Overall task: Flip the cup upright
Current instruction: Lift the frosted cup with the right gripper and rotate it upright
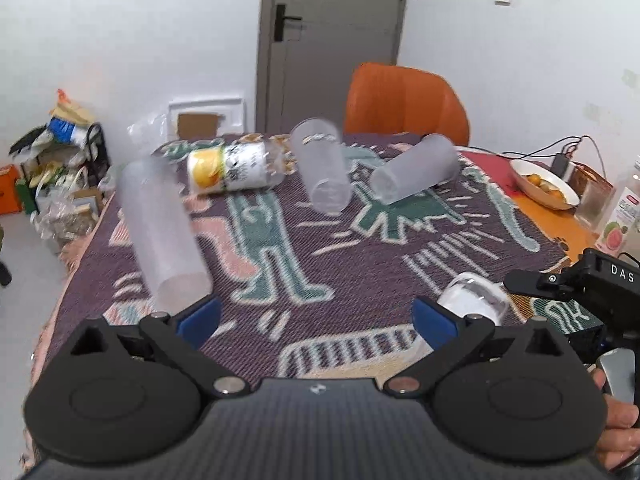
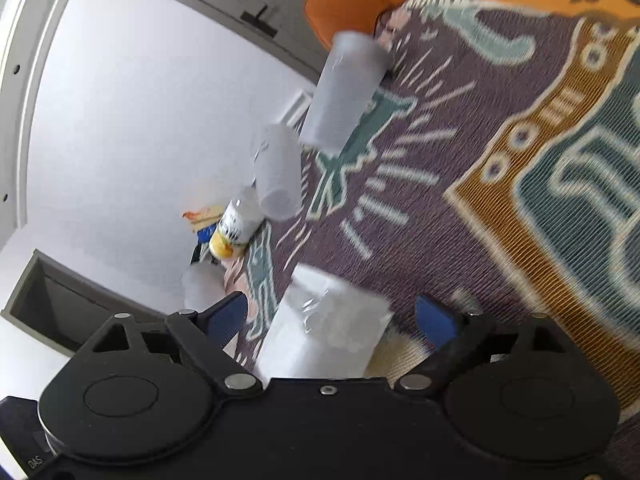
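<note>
light: bright, even, soft indoor light; the source is out of frame.
shadows: faint, only thin dark edges under the lying cups on the patterned cloth (image 1: 320, 264).
glare: small highlights on the clear cup (image 2: 332, 320) near the right gripper (image 2: 332, 316).
blur: motion smear in both views, strongest at the right.
distortion: fisheye bending; door (image 1: 332, 40) and walls curve, corners darken.

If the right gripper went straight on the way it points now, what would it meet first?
The right gripper is open, with the clear plastic cup already between its blue fingers, so it would probably press into that cup first. Depth is unclear.
</note>
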`<state>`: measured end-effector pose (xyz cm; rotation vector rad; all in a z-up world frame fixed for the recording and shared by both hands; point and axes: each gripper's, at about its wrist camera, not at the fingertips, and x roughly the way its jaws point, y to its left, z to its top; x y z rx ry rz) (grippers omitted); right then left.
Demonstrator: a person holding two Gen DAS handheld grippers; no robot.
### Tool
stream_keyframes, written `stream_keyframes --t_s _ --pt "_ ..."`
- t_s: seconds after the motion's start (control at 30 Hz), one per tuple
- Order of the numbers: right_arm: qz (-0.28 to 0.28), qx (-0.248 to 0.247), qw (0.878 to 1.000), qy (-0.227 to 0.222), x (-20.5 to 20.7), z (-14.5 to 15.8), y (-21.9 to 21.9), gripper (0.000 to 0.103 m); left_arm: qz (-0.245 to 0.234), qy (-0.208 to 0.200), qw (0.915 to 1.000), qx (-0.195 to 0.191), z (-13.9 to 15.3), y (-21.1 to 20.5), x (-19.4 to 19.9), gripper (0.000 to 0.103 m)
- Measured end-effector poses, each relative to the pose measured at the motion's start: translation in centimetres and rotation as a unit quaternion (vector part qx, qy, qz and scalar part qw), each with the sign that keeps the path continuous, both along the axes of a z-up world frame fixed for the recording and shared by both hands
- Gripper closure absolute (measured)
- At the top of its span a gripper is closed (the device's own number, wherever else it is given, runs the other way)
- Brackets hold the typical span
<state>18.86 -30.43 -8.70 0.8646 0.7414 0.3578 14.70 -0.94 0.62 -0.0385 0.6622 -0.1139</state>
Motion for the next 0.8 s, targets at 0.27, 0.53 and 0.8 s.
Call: stream_keyframes --t_s 0.27,0.53,0.8 --pt "-0.017 -0.028 0.999 -0.024 -0.6 0.1 -2.9 0.011 -0.059 -0.002 0.9979 0.026 0.5 -3.9 1.3 0.002" --pt "-0.013 -0.094 0.992 -0.077 -1.6 0.5 -3.9 0.011 -0.121 0.061 0.9892 0.055 -0.3 -7.8 4.1 0.018" --pt "0.017 -0.13 0.986 -0.099 -1.6 -0.2 -4.6 0.018 -0.15 0.09 0.9806 0.088 -1.6 -11.2 5.3 0.019"
